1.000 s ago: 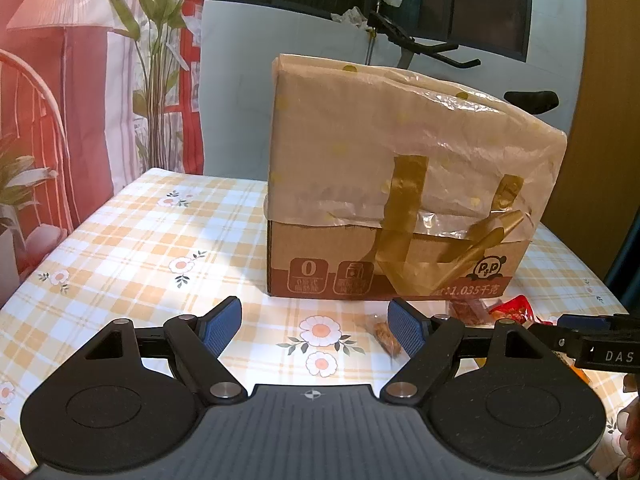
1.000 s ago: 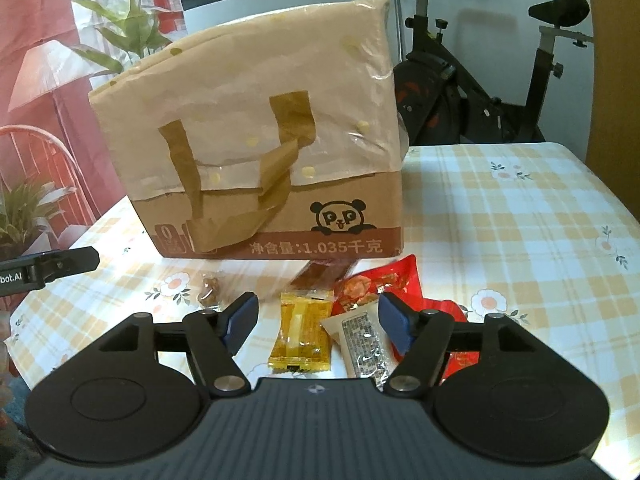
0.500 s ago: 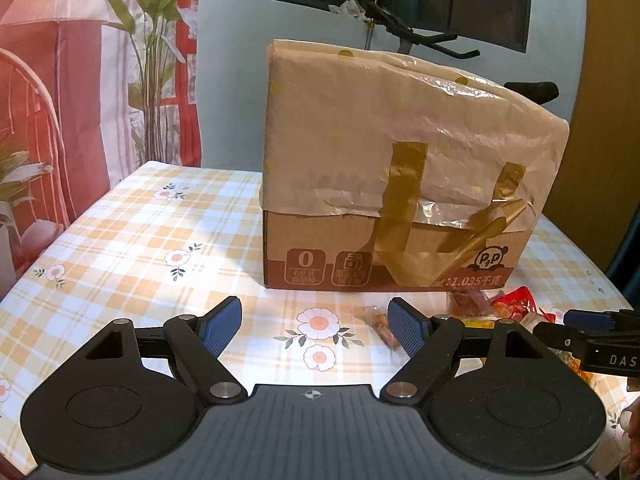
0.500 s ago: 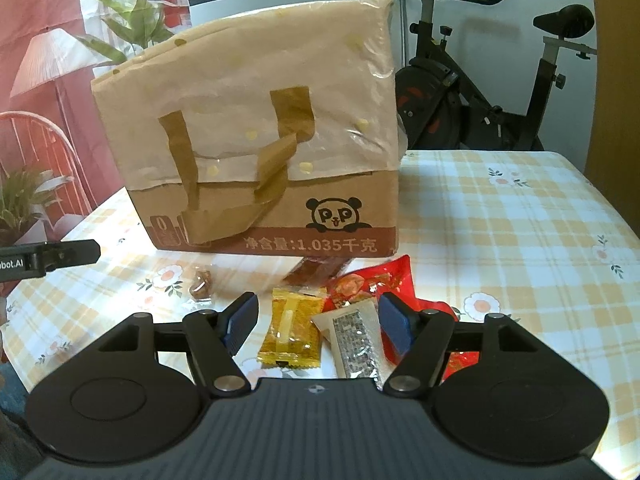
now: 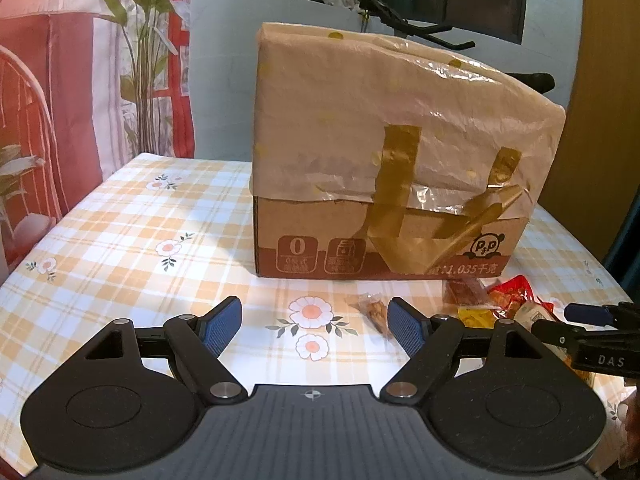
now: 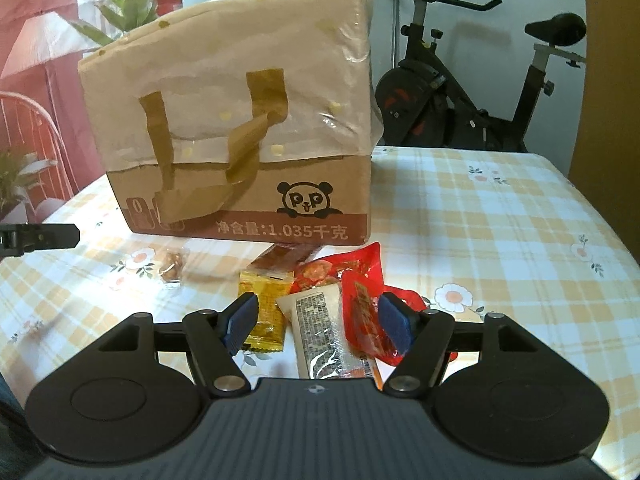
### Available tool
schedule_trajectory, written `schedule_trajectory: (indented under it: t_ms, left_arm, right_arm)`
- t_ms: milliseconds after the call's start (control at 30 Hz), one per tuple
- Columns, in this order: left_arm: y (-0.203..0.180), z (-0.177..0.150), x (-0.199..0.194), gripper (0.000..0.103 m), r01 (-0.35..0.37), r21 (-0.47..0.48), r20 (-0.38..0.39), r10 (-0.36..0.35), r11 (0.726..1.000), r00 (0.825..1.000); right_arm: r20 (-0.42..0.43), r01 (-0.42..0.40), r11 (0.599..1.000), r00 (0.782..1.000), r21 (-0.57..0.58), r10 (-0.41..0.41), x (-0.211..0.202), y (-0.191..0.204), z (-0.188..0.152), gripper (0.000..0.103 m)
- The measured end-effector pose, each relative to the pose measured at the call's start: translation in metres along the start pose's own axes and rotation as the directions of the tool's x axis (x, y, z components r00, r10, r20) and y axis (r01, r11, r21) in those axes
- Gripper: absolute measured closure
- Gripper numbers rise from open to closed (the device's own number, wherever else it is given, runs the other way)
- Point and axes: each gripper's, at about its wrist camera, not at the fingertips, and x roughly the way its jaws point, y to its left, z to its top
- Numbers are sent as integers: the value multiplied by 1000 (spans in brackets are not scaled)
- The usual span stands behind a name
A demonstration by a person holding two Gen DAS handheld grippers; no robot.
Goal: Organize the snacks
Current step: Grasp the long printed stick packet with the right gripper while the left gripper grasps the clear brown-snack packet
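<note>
nosing lower over the snack pile (image 6: 320,300) on the tabletop (image 6: 500,240) before the lined carton (image 6: 240,128), the right gripper (image 6: 318,318) straddles packets, jaws wide, empty; left gripper (image 5: 316,320) likewise gaping, nothing picked yet.

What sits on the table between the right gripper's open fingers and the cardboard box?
In the right wrist view, the right gripper faces a snack pile: yellow packet, white packet, red packets and a brown bar by the cardboard box.
</note>
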Motion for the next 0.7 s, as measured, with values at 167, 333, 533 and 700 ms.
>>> schedule_trajectory:
  t_ms: [167,333,533,700]
  left_arm:
    - [1,-1,0,22,9,-7,-4,-9,1000,1000]
    - [-1,-2,2,22,15,-3,-11,-15,1000,1000]
    - [0,-3,1,22,15,-4,-13,-15,1000,1000]
    - [-1,-3,1,22,21,-1,-14,-21,1000,1000]
  right_arm:
    - [10,-12,1000,1000,-9,13,-3,1,-1,41]
    - [31,-97,994,995,-41,98,-9,10,-1,45]
    - [-8,-77,997,997,-22,77,1,10,-2,47]
    - [-5,-13,1000,1000,2,13,1,-2,-3,47]
